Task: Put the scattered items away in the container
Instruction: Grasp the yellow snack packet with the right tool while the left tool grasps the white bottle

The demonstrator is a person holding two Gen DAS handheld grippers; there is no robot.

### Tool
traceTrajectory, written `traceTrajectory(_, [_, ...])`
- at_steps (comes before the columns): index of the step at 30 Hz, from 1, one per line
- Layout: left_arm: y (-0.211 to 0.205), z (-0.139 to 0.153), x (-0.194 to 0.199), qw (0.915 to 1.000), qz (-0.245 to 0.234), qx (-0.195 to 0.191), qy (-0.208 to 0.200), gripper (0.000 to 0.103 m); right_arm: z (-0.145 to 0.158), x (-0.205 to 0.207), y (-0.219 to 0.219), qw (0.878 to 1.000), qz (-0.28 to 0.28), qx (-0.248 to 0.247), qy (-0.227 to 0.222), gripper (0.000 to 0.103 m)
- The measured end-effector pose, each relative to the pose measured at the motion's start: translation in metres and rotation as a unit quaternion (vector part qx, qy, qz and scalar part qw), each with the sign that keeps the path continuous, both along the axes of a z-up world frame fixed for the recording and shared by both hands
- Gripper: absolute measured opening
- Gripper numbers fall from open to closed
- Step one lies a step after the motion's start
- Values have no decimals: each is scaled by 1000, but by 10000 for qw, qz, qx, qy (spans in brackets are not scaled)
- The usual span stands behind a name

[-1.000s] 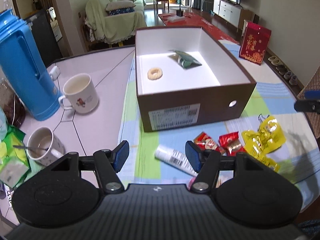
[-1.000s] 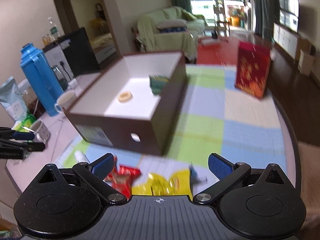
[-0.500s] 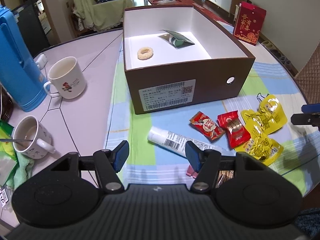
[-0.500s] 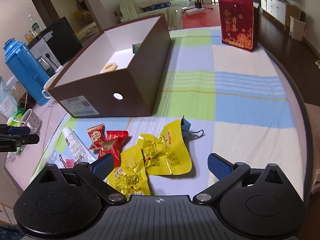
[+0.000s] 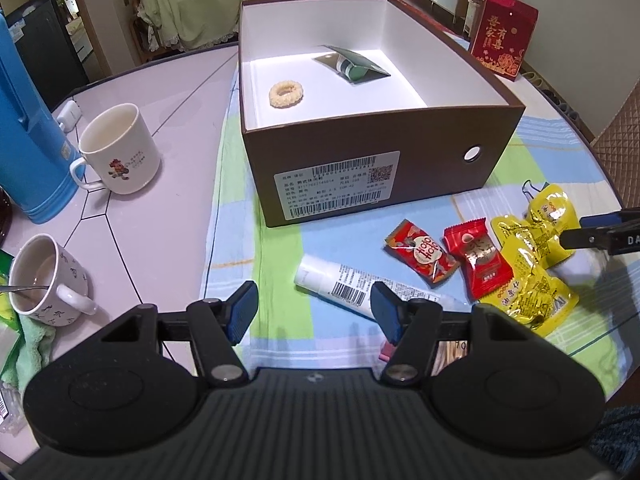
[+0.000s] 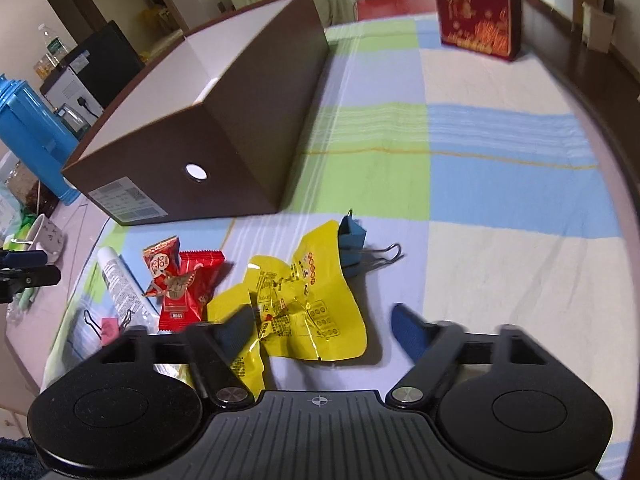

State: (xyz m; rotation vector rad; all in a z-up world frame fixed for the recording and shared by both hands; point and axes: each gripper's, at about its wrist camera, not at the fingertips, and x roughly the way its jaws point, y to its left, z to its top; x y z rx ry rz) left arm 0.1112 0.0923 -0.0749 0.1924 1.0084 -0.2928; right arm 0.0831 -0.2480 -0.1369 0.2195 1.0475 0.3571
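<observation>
The right gripper (image 6: 320,328) has its jaws wide apart, low over a yellow packet (image 6: 316,300) that lies between them. The left gripper (image 5: 314,308) is also spread, empty, just short of the white tube (image 5: 352,288). Only the left view looks into the box (image 5: 360,188), where a ring biscuit (image 5: 286,95) and green sachet (image 5: 352,67) lie. Only the right view shows the blue clip (image 6: 352,236) whole, behind the packet. Red candies (image 5: 448,256) lie between tube and packets.
</observation>
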Motion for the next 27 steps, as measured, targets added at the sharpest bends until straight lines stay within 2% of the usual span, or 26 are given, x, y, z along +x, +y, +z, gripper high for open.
traceTrajectory(3, [0,-6,5,10000,-12,-2,77,58,-11,5,-2,9998,40,156,146,64])
traceTrajectory(6, [2,-13,10,9998,38,-20,201,58,-15,6,-4,9991,107,400,92,64])
traceTrajectory(7, [3,-16,11,9997,59,-43,248,58,-16,7,-4,9988,119,469,87,52])
traceTrajectory(8, [4,-18,13,9995,79,-71,296,58,-18,9,-4,9983,155,544,143,32])
traceTrajectory(9, [5,-20,15,9993,99,-101,339,58,-20,12,-5,9972,193,678,244,31])
traceTrajectory(10, [5,-23,17,9991,117,-125,379,58,-22,12,-5,9960,178,823,301,24])
traceTrajectory(12, [5,-27,21,9987,154,-179,452,58,-22,12,-3,9948,221,925,361,21])
traceTrajectory(14, [6,-33,26,9978,239,-280,556,58,-19,11,-2,9938,267,1011,375,13])
traceTrajectory(20, [3,-46,41,9926,565,-704,813,58,-4,9,5,9952,478,788,338,12])
traceTrajectory(23, [-5,-55,51,9905,743,-724,900,55,-4,11,6,9955,433,768,345,12])
traceTrajectory(27, [-10,-70,62,9862,1014,-771,1062,57,-5,13,5,9955,416,756,379,12])
